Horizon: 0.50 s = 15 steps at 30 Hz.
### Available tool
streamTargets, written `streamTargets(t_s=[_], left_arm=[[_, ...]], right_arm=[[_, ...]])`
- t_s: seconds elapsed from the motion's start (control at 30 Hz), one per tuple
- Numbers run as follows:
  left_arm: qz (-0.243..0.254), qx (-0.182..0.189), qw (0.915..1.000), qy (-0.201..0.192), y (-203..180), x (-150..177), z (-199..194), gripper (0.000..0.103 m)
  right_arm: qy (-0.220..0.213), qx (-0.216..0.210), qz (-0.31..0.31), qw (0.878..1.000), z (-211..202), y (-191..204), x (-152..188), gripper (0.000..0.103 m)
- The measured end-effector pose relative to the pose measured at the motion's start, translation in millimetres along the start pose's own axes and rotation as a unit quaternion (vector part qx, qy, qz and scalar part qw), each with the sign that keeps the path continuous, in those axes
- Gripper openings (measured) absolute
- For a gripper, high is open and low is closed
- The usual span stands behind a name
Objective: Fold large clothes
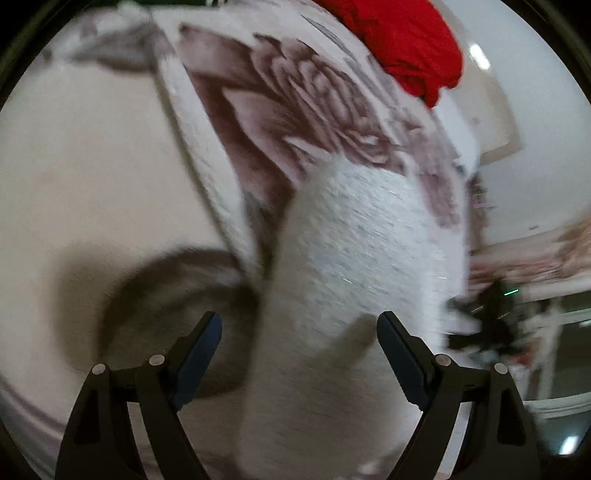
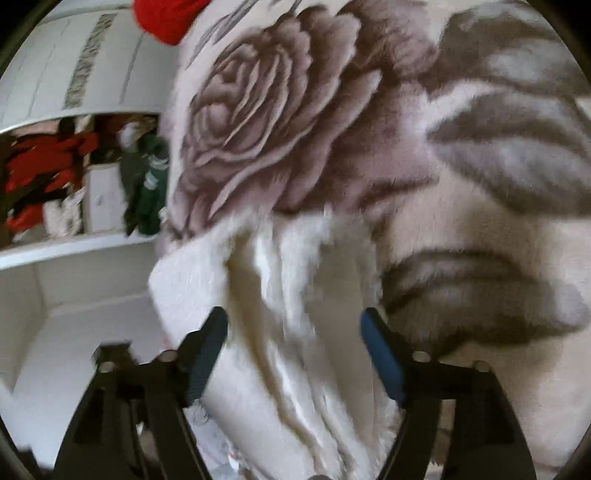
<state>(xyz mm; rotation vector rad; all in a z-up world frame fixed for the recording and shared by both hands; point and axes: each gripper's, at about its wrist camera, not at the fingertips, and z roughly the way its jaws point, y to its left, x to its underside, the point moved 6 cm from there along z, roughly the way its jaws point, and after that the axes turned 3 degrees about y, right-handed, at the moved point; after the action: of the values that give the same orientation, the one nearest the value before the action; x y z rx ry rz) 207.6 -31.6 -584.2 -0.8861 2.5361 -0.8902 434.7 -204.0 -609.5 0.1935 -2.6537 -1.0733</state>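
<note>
A white fluffy garment [image 1: 362, 236] lies bunched on a cream blanket with a grey-brown rose print [image 1: 295, 96]. My left gripper [image 1: 299, 332] is open just above it. The white cloth runs between its blue-padded fingers without the pads pressing on it. In the right wrist view the same white garment [image 2: 295, 266] hangs in loose folds over the blanket's [image 2: 258, 122] edge. My right gripper [image 2: 293, 325] stands open around these folds, and the cloth fills most of the gap. Both views are blurred.
A red cloth [image 1: 413, 40] lies on the far part of the blanket, also seen as the red cloth [image 2: 166, 18]. Left of the blanket is a white shelf unit [image 2: 74, 243] holding red clothes [image 2: 44, 166] and a green garment [image 2: 147, 184]. A dark blurred object [image 1: 487, 317] is at the right.
</note>
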Motion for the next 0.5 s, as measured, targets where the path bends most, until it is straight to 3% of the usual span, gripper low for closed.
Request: streamTargets(t_s=[0.1,0.2,0.33,0.4,0.47,0.5], left_arm=[[-0.001,0.063,0.9976,0.030,-9,8,21,0.086],[0.023,0.063,0.9971,0.035,-13,8,39,0.086],[0.036,0.089,0.9952,0.022,-12,-3,41,0.086],[0.048,0.095,0.9942,0.014,-17,-7,37,0.079],[0.055,0.102,0.9932,0.011,-21,-12,34,0.075],[0.056,0.102,0.9932,0.010,-20,-14,32,0.075]], right_arm=[[0.045,-0.029,-0.004,0.999,24,-9,20,0.088],[0.093,-0.032,-0.021,0.995,59,-25,35,0.100],[0.123,-0.099,-0.001,0.987,90,-36,34,0.103],[0.121,-0.118,0.002,0.986,96,-31,29,0.103],[0.112,-0.131,-0.013,0.985,98,-18,29,0.092],[0.106,-0.135,-0.015,0.985,98,-13,29,0.081]])
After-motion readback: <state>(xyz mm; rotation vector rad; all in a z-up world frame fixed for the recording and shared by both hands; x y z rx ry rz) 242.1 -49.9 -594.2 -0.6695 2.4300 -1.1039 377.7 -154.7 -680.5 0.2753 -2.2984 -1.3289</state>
